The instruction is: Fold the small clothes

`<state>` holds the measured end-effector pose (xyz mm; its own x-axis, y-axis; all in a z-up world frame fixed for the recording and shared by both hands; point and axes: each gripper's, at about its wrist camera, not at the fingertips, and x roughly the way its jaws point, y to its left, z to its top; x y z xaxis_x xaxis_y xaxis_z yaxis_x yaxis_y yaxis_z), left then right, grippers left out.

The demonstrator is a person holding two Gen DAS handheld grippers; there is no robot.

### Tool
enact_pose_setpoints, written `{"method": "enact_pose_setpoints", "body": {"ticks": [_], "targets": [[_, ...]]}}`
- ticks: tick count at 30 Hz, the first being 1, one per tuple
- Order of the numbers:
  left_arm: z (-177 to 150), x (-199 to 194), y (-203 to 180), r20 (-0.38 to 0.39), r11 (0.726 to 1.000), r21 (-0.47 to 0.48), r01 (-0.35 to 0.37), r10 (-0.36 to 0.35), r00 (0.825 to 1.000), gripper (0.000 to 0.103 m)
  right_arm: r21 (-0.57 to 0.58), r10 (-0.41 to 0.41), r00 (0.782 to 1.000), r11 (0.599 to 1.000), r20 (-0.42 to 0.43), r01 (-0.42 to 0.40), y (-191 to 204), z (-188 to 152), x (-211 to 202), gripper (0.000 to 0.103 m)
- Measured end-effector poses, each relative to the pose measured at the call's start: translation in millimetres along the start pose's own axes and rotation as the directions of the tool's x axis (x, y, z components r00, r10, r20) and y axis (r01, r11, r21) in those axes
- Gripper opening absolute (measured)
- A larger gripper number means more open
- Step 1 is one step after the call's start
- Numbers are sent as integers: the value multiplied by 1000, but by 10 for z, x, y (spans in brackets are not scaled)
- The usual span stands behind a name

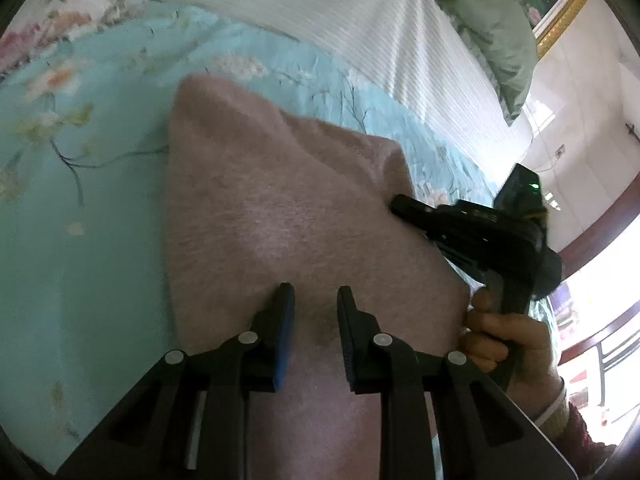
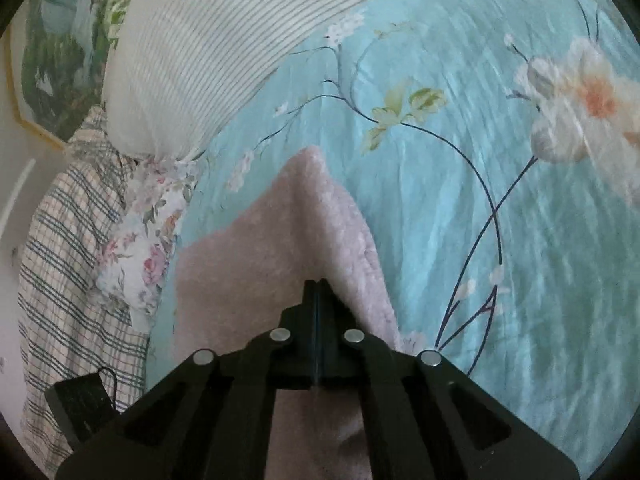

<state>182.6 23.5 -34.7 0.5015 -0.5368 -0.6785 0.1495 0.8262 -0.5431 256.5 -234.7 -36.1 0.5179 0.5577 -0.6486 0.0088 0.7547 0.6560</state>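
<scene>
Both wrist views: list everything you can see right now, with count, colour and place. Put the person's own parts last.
pink fuzzy cloth: one, dusty pink, lying on the bedspread, in front of both tools.
floral bedspread: one, light blue with white flowers, under the cloth.
striped pillow: one, white with thin dark lines, at the bed's far side.
checked fabric: one, cream with green lines, at the left edge of the right wrist view.
green cloth: one, pale green, beyond the pillow.
left tool: black, blue pads, a gap between them, over the cloth.
right tool: black, shut, at the cloth's raised fold.
hand: one, gripping the right tool's handle.
</scene>
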Motion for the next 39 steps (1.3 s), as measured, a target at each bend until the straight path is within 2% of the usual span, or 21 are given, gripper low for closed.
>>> {"method": "enact_pose_setpoints", "body": {"ticks": [2, 6, 8, 10, 12, 14, 17, 21, 22, 24, 25, 28, 32, 39], "targets": [[-77, -157, -73, 23, 1000, 26, -15, 14, 1000, 22, -29, 19, 1000, 999, 7, -19, 105, -52, -137, 3], [-314, -489, -223, 51, 996, 78, 39, -43, 998, 23, -104, 58, 998, 993, 1, -58, 266, -348, -552, 4], [-471, -574, -267, 43, 994, 103, 41, -46, 998, 24, -141, 53, 998, 988, -22, -55, 315, -559, -704, 4], [-613, -551, -261, 11, 993, 111, 36, -38, 999, 27, -150, 11, 999, 988, -44, -18, 279, -747, -736, 4], [-763, -419, -218, -39, 994, 112, 2, 3, 999, 26, -152, -47, 997, 988, -60, 37, 163, -887, -655, 4], [-856, -321, -166, -65, 994, 106, -5, 11, 998, 24, -130, -27, 998, 991, -53, 19, 35, -949, -630, 2], [-858, -399, -207, -46, 996, 94, -2, 6, 999, 25, -145, -19, 999, 989, -35, 13, 87, -1002, -701, 4], [-906, -506, -318, -34, 989, 147, -8, 13, 999, 28, -216, -19, 999, 976, -36, 11, 271, -1156, -920, 4], [-951, -518, -322, -35, 987, 160, -13, 19, 999, 30, -226, -40, 999, 974, -33, 31, 264, -1211, -962, 4], [-1045, -488, -327, -43, 983, 176, -46, 54, 998, 29, -238, -130, 991, 964, -41, 117, 159, -1321, -951, 4], [-1077, -483, -311, -48, 983, 175, -55, 65, 997, 29, -230, -143, 988, 965, -50, 128, 79, -1361, -935, 4], [-1090, -481, -318, -34, 985, 160, -71, 77, 996, 29, -161, -91, 995, 983, -46, 82, -75, -1390, -962, 3], [-1081, -465, -307, -35, 988, 130, -82, 88, 996, 29, -204, -132, 990, 972, -49, 120, 24, -1387, -950, 3], [-1105, -512, -267, -25, 995, 65, -78, 80, 996, 29, -202, -128, 991, 972, -45, 117, -1, -1462, -1007, 3]]}}
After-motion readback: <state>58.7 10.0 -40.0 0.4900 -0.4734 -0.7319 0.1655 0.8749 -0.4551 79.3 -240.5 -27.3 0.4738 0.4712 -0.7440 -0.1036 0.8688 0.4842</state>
